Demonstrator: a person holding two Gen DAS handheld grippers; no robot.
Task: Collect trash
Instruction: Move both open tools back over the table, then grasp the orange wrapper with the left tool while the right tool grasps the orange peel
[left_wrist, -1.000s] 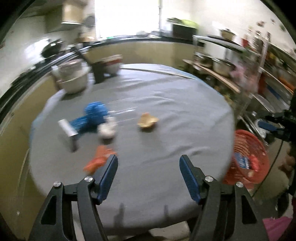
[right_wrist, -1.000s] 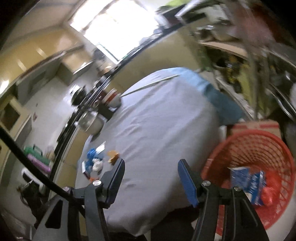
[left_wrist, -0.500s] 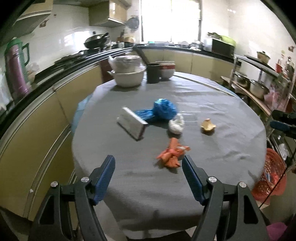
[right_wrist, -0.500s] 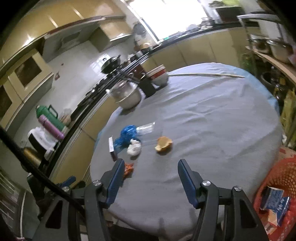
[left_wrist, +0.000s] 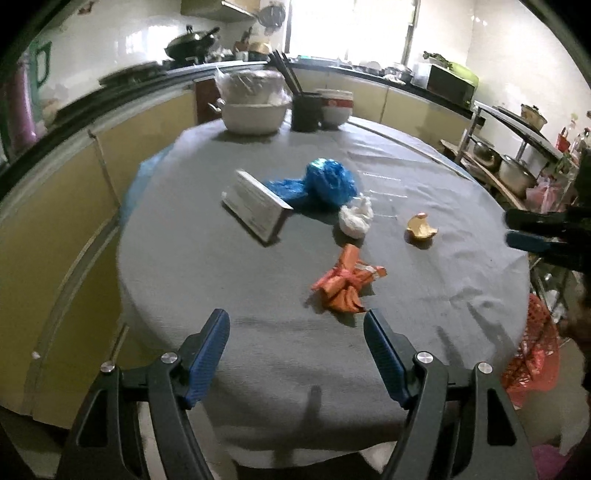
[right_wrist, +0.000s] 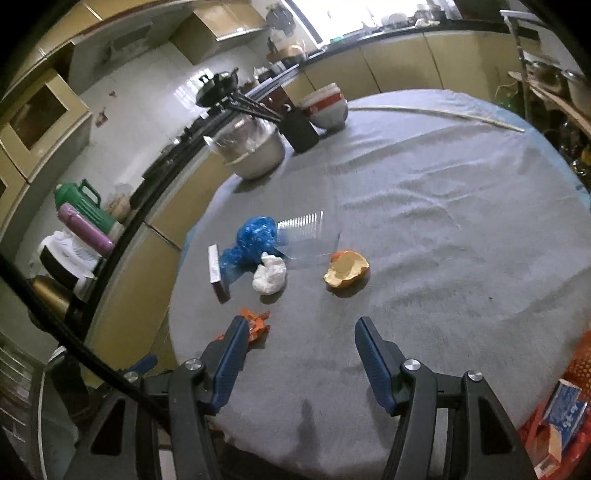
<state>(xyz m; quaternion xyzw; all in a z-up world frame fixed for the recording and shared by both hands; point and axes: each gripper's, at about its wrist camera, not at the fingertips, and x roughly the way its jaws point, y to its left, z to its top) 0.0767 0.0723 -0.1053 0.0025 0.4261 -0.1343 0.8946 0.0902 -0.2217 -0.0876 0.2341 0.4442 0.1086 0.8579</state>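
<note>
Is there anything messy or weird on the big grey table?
Yes. Rubbish lies scattered mid-table on the grey tablecloth: a crumpled orange wrapper, a scrunched white tissue, a balled-up blue plastic bag, a torn piece of orange peel and a small white box propped at a tilt. Nothing looks spilled.

On the round table (left_wrist: 229, 280), a wad of tissue (left_wrist: 355, 219) serves as the centre of the litter. Just behind it, touching, lies a crumpled plastic bag (left_wrist: 327, 181); left of the wad a small box (left_wrist: 255, 207) stands tilted against that bag. Right of the wad, apart from it, sits a fruit peel (left_wrist: 421, 228). Nearer than the wad lies a bunched wrapper (left_wrist: 345, 282). Far behind the wad, at the table's back edge, stand a pot (left_wrist: 253, 103), a cup (left_wrist: 306, 110) and stacked bowls (left_wrist: 335, 107). Off the table's right edge, lower than the wad, stands a basket (right_wrist: 557, 432) holding cartons.
</note>
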